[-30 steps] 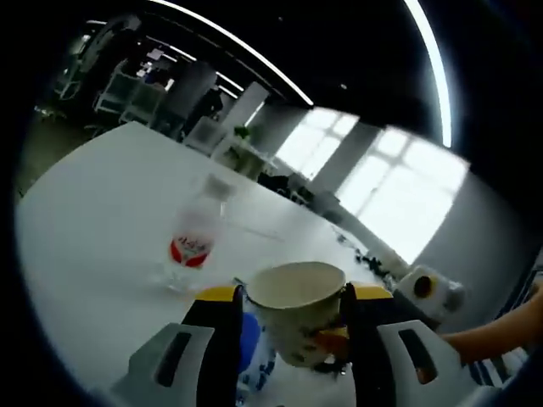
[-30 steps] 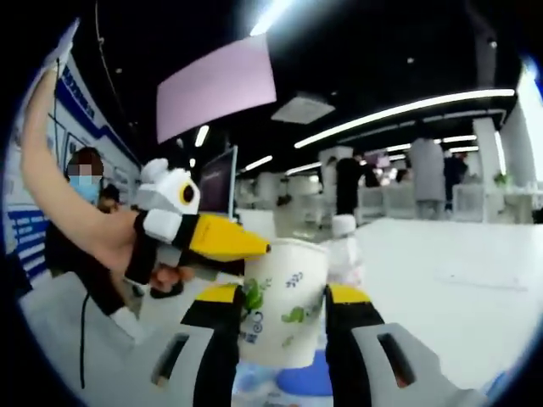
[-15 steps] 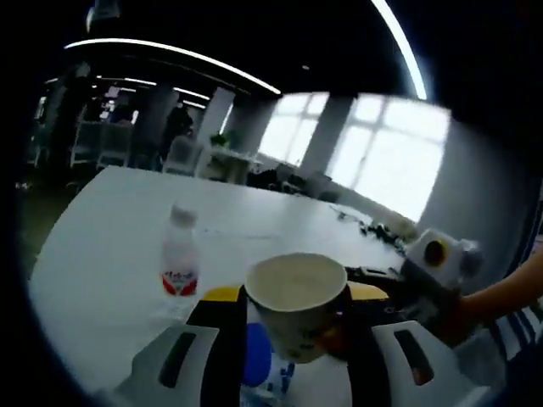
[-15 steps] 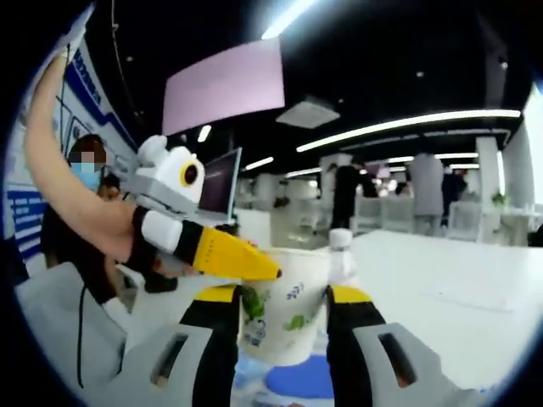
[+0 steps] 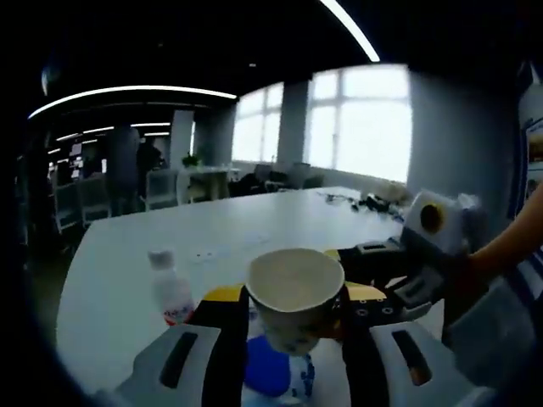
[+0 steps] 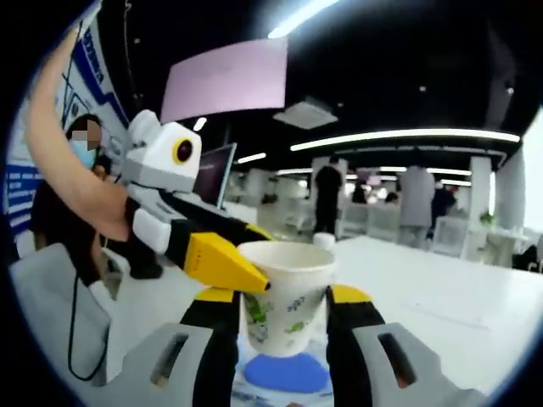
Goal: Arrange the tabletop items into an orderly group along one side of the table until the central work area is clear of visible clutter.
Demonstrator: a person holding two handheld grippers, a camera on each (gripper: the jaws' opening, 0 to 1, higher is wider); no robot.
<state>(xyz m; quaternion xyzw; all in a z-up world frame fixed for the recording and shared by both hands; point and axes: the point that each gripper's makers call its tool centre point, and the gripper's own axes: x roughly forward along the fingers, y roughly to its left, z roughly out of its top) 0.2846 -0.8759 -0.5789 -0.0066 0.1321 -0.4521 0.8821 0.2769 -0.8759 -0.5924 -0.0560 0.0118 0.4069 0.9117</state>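
White office table (image 5: 280, 229): both the left gripper (image 5: 288, 326) and right gripper (image 6: 284, 318) clamp one cup (image 5: 294, 292), mid-carry; next, set it beside the bottle (image 5: 170, 288)

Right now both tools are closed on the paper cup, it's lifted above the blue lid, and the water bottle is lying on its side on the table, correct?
Not quite: the water bottle stands upright on the white table, cap up, as the left gripper view shows. The rest holds: the left tool and the right tool both grip the paper cup above the blue lid.
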